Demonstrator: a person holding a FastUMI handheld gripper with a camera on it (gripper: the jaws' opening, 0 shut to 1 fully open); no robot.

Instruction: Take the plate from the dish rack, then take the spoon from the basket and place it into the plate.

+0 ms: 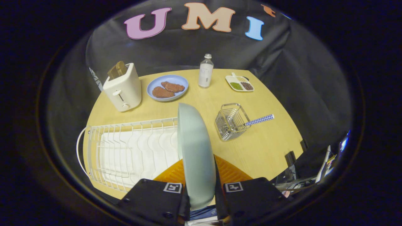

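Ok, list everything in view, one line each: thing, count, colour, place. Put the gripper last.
plate: one, pale grey-green, on edge between the fingers, above the rack's right end
dish rack: one, white wire, on the table left of the held plate
wire basket: one, silver, on the table right of the held plate
spoon: one, blue-and-white checked handle, sticking out of the basket to the right
toaster: one, cream, beyond the rack, with toast in it
blue plate: one, light blue, beside the toaster, holding two brown patties
bottle: one, clear, at the table's far edge
divided dish: one, white, right of the bottle, with green and brown fillings
table: one, light wood
gripper: one, shut on the plate
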